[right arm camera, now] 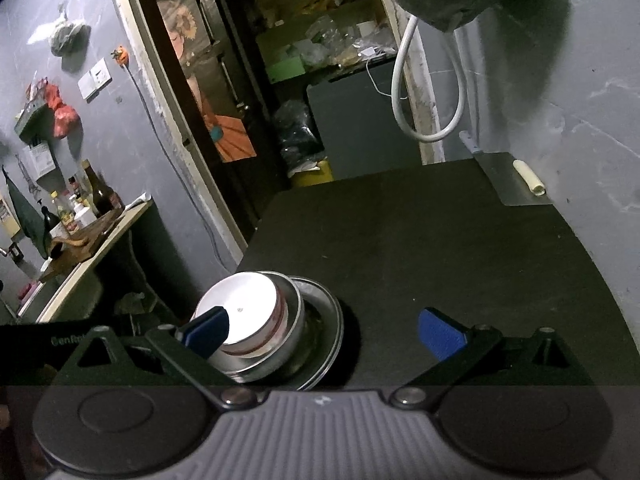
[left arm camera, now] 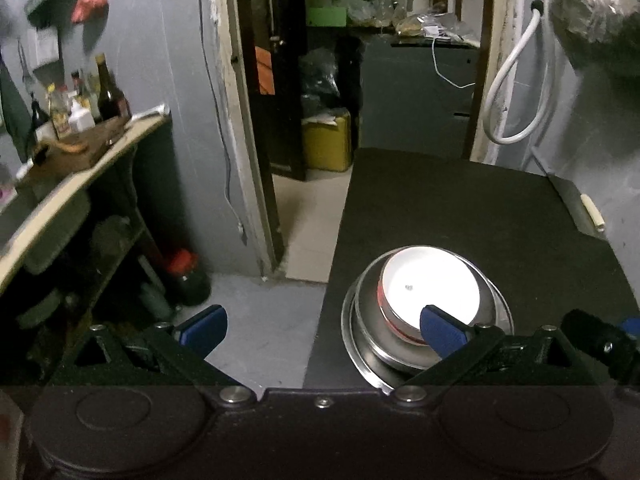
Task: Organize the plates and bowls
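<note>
Both pairs of jaws stand wide apart, gripping nothing. A stack sits on the black table (right arm camera: 420,248): a white bowl (left arm camera: 430,288) with a red band, seemingly inverted, rests inside a steel bowl (left arm camera: 492,312), which sits on a steel plate (left arm camera: 354,344). Left gripper (left arm camera: 322,330) has its right blue fingertip (left arm camera: 440,332) overlapping the white bowl's near rim; contact cannot be judged. Its left fingertip hangs off the table over grey floor (left arm camera: 256,320). Right gripper (right arm camera: 322,330) has the stack behind its left fingertip (right arm camera: 208,332), while its right fingertip hovers over bare tabletop. The stack lies close to the table's left edge and near corner. Beyond the right jaws the tabletop is open as far as a metal sheet (right arm camera: 508,180) at the far right edge. Left of the table, floor separates it from a cluttered counter (left arm camera: 76,184).
</note>
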`<action>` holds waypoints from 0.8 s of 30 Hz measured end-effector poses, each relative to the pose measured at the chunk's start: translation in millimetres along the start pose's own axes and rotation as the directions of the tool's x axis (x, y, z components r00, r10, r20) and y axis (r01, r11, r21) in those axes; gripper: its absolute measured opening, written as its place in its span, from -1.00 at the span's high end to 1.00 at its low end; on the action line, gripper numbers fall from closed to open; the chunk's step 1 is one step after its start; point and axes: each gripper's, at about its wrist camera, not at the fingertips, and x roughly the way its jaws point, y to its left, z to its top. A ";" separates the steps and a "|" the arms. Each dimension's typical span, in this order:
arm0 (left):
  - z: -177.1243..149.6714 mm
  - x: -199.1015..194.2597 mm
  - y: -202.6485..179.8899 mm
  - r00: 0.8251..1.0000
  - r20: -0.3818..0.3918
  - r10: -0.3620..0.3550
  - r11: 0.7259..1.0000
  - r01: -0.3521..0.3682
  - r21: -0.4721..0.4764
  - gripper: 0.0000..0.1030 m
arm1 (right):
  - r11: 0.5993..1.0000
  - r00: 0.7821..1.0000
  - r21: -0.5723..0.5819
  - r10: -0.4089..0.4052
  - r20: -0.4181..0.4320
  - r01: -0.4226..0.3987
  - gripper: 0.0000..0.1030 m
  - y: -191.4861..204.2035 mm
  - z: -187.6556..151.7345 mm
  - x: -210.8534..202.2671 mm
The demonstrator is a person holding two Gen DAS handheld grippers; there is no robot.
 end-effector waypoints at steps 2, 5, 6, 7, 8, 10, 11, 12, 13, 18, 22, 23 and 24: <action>-0.8 -2.3 -0.3 1.000 0.004 -0.003 1.000 0.003 0.008 -0.99 | 1.000 1.000 0.007 0.000 0.000 0.000 -1.00 0.7 -1.7 -0.1; -2.8 -3.7 1.2 1.000 -0.002 -0.016 1.000 0.016 0.013 -0.98 | 1.000 1.000 0.013 -0.007 0.000 0.007 -1.00 0.9 -5.5 -0.5; -5.0 -4.6 2.1 1.000 -0.003 -0.013 1.000 0.013 0.016 -0.98 | 1.000 1.000 0.021 -0.008 0.002 0.008 -1.00 0.9 -6.8 -0.8; -6.3 -5.2 3.0 1.000 -0.001 -0.004 1.000 0.004 0.019 -0.98 | 1.000 1.000 0.028 -0.008 0.002 0.008 -1.00 0.5 -8.4 -1.3; -7.6 -6.3 4.0 1.000 0.008 0.009 1.000 -0.010 0.019 -0.98 | 0.999 1.000 0.041 -0.007 -0.001 0.007 -1.00 0.5 -9.9 -1.6; -8.4 -6.8 6.9 0.999 0.024 0.030 0.999 -0.031 0.018 -0.98 | 0.998 1.000 0.055 -0.009 -0.003 0.009 -1.00 0.7 -11.7 -2.1; -8.5 -6.4 8.3 0.999 0.026 0.033 0.999 -0.033 0.016 -0.98 | 0.998 1.000 0.056 -0.015 0.001 0.015 -1.00 1.9 -12.4 -2.9; -8.6 -6.4 10.4 0.999 0.029 0.030 0.999 -0.031 0.012 -0.98 | 0.998 1.000 0.054 -0.025 0.007 0.024 -1.00 3.9 -13.0 -4.0; -7.7 -6.4 12.4 0.999 0.033 0.025 1.000 -0.025 0.008 -0.98 | 0.998 0.999 0.049 -0.033 0.008 0.033 -1.00 5.7 -13.7 -4.6; -7.0 -12.9 26.7 0.997 0.074 -0.027 1.000 0.026 0.007 -0.98 | 0.996 0.996 0.036 -0.083 0.011 0.083 -1.00 24.8 -23.9 -11.3; -7.6 -22.2 43.2 0.991 0.122 -0.054 0.998 0.051 0.024 -0.98 | 0.993 0.993 0.034 -0.117 0.016 0.116 -1.00 39.7 -34.2 -21.5; -8.9 -26.9 48.8 0.987 0.154 -0.048 0.999 0.045 0.026 -0.98 | 0.991 0.991 0.036 -0.129 0.020 0.128 -1.00 44.3 -37.8 -25.6; -10.5 -31.3 53.6 0.982 0.181 -0.048 0.999 0.044 0.028 -0.98 | 0.989 0.989 0.043 -0.144 0.026 0.143 -1.00 49.0 -41.2 -30.0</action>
